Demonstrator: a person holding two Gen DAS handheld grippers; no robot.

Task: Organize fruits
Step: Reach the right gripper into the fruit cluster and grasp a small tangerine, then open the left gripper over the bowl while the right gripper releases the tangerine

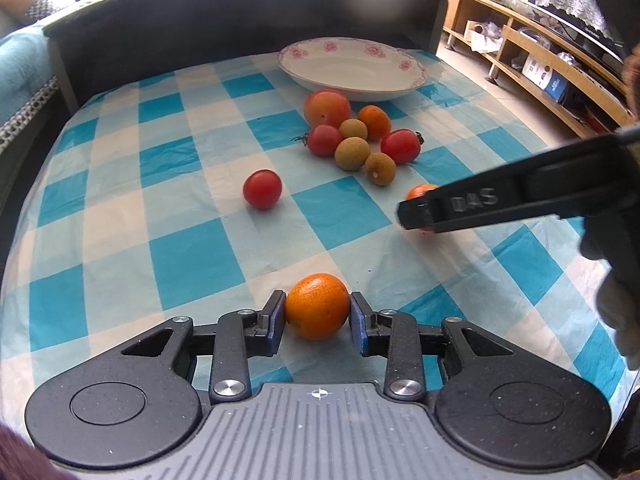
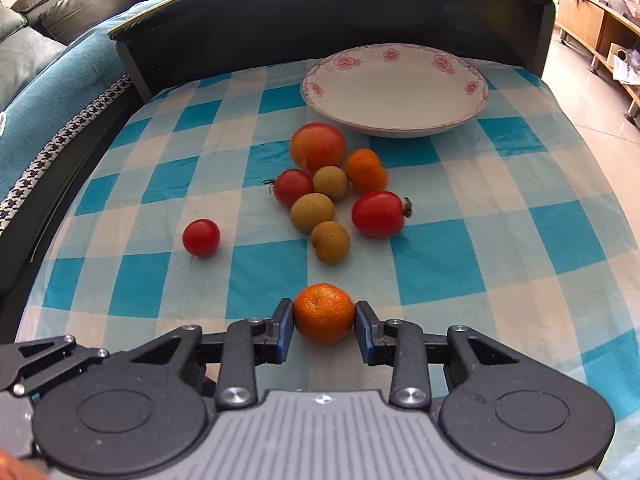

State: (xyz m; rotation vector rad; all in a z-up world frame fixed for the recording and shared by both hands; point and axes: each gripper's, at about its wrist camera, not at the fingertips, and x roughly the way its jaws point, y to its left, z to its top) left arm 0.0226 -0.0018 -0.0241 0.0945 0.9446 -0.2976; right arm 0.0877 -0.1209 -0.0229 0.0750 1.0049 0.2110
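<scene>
My left gripper is shut on a small orange mandarin, its blue pads touching both sides, low over the cloth. My right gripper is shut on another small mandarin; in the left wrist view that gripper reaches in from the right and hides most of its fruit. A cluster of fruits lies ahead: a large orange-red fruit, a mandarin, two cherry tomatoes and three brown longans. One cherry tomato lies alone to the left. An empty white floral plate stands behind the cluster.
The table carries a blue-and-white checked cloth. A dark raised board walls the far edge. A sofa is at the left; wooden shelves and floor are at the right.
</scene>
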